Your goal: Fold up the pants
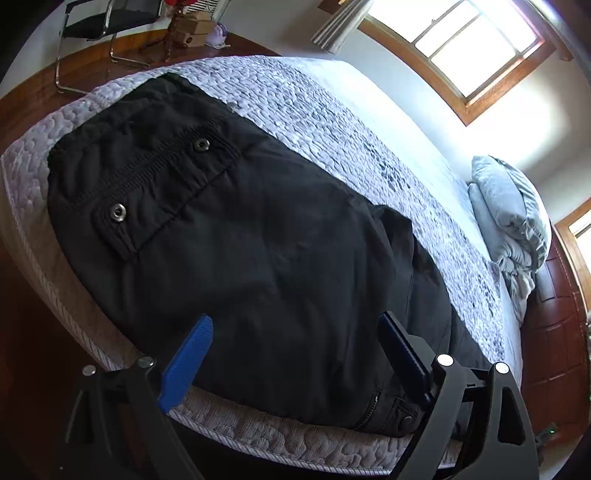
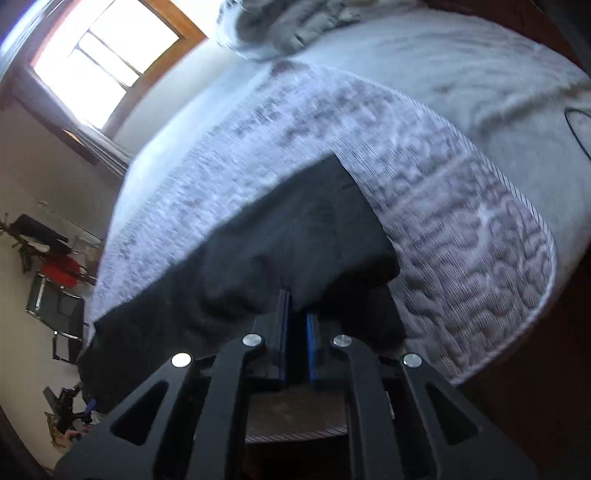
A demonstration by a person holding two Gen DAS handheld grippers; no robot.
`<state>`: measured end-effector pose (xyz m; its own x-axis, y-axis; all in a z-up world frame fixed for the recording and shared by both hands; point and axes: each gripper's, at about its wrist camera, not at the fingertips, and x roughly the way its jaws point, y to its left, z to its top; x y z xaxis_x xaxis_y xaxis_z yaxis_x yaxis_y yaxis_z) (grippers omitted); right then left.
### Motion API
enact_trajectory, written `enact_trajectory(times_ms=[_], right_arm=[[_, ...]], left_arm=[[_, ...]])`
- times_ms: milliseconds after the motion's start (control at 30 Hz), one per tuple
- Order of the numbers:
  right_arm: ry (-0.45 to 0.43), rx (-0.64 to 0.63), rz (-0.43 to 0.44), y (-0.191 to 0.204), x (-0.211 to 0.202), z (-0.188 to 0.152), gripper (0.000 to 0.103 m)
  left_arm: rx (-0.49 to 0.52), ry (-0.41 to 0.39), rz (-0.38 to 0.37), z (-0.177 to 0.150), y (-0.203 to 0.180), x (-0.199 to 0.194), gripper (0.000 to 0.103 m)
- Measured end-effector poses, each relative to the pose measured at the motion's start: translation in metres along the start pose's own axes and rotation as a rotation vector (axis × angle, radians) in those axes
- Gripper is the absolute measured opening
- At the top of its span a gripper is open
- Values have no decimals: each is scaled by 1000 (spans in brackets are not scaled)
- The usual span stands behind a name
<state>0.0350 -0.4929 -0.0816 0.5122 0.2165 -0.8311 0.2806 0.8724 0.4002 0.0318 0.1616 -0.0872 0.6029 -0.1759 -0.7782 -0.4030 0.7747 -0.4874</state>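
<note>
Broadly, the bed with its quilted mattress carries the black pants, spread along its near edge. A grey folded duvet sits at the far end. The left hand-held gripper hovers over the pants, spread wide; the right hand-held gripper pinches a pants fold, blurred.

a quilted mattress filled the room. beyond it a wood-framed window glared with daylight on a pale wall. a folded blanket lay at its far end; a black chair stood past its foot on wooden floor.
</note>
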Motion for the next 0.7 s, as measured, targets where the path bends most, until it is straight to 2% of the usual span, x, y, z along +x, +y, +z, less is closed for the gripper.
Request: enact_trajectory(times_ms=[33, 100, 233, 267, 300, 367, 467, 533, 700], right_arm=[[26, 8, -16, -8, 9, -7, 7], [59, 27, -35, -19, 21, -17, 17], [32, 63, 7, -22, 9, -25, 35], [30, 69, 5, -22, 7, -25, 49], [30, 77, 7, -22, 3, -26, 56], [37, 96, 30, -26, -2, -31, 57], [63, 159, 90, -37, -3, -38, 70], [80, 190, 117, -40, 1, -40, 70], [106, 230, 108, -40, 22, -34, 70]], left_arm=[[-3, 8, 3, -1, -2, 2, 91], [-9, 24, 11, -3, -2, 7, 91], [-5, 29, 23, -8, -8, 10, 91], [-5, 29, 27, -9, -7, 9, 91], [-9, 31, 32, -10, -7, 9, 91], [-22, 37, 42, -11, 0, 6, 91], [-63, 38, 48, -16, 16, 0, 91], [-96, 30, 63, -17, 26, -3, 91], [-180, 24, 56, -17, 48, -4, 91]])
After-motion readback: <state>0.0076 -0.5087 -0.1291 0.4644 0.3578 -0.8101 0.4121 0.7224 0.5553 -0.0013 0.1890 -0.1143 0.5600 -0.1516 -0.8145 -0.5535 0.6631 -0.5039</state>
